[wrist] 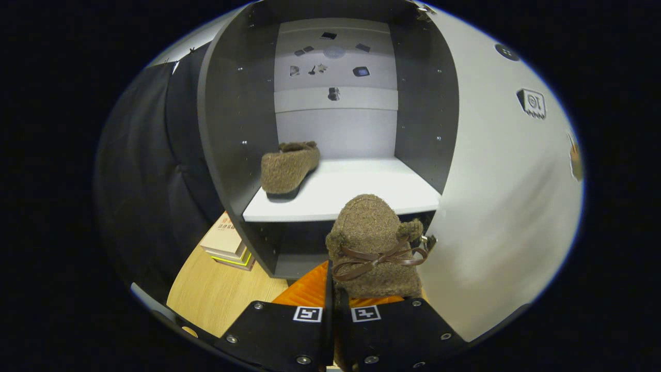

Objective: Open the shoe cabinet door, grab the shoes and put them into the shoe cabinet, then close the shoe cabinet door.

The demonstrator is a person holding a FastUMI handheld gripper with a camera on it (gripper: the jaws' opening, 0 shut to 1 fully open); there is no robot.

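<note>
Black cloth walls the booth behind a dark grey shoe cabinet [227, 129] with a white shelf [356, 191], its white door [496, 206] swung open. Beside the cabinet, stacked books [227, 243] rest on the pale wooden worktop [217, 294]. One fuzzy brown slipper [288, 166] sits on the shelf; the tongs [335, 297] pinch a second bow-laced slipper [373, 243] before it.

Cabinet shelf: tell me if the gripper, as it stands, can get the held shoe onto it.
Probably yes. The gripper is shut on the held shoe, the door stands open, and the shelf is bare beside the first shoe.
</note>
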